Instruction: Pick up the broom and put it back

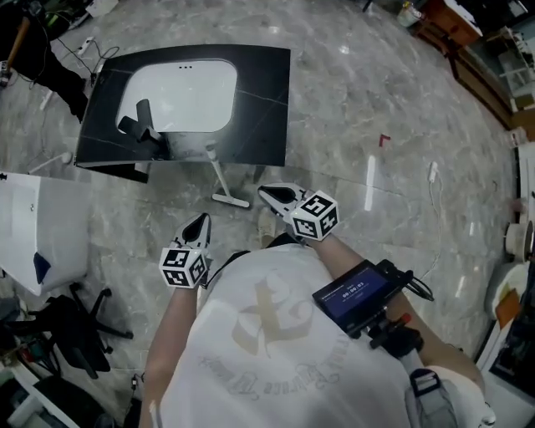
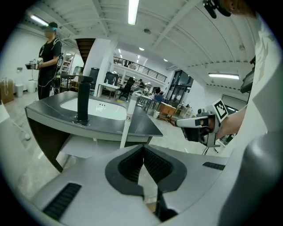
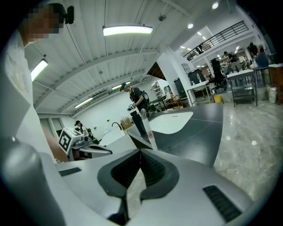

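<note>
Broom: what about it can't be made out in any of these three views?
- Broom head: in the head view it is too small to tell bristles or exact shape. In both gripper views it is hidden, with the lower handle, behind the bodies of the left claw and right claw.
- Handle label: in the left gripper view it is too small to read.

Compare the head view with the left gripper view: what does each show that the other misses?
Only the head view: the broom's head resting on the floor, and a small screen near the wearer's chest. Only the left gripper view: the ceiling lights and a railed balcony beyond the counter. Both: the counter, sink, faucet, broom handle and right gripper.
</note>
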The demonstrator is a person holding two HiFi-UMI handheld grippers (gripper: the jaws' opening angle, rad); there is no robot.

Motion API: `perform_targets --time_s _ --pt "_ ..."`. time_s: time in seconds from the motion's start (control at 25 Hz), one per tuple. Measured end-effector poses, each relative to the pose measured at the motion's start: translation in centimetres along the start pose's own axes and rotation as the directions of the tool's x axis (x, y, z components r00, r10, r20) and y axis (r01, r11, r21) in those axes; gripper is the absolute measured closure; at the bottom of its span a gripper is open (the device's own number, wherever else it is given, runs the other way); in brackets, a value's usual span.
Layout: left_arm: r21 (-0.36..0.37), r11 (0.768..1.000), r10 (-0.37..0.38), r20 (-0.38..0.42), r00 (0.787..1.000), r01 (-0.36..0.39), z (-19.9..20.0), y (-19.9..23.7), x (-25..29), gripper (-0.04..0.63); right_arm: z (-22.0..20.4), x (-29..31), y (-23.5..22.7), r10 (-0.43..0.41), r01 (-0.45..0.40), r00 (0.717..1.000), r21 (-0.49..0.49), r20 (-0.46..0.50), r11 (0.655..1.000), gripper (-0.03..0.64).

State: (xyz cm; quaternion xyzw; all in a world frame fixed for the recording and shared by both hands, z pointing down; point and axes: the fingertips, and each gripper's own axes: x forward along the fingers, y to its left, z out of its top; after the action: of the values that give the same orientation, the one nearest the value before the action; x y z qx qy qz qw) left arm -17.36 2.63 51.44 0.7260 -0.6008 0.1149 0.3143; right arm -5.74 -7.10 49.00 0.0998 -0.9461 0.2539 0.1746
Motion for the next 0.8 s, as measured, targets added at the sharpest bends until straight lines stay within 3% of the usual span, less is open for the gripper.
perform_targets --time_s 0.48,0.8 --pt "-0.025 1.0 -0.019 -0.078 0.997 0.017 -1.3 -0.4 4.3 0.583 -0.9 -0.4 -2.9 -0.002 0.004 0.999 0.046 -0.038 0.999 0.6" --pt "-0.013 1.0 0.006 -0.112 0.994 -0.008 -0.5 1.6 7.9 0.581 -0.6 -0.2 -4.5 -0.001 0.004 0.999 0.062 -0.043 0.998 0.6"
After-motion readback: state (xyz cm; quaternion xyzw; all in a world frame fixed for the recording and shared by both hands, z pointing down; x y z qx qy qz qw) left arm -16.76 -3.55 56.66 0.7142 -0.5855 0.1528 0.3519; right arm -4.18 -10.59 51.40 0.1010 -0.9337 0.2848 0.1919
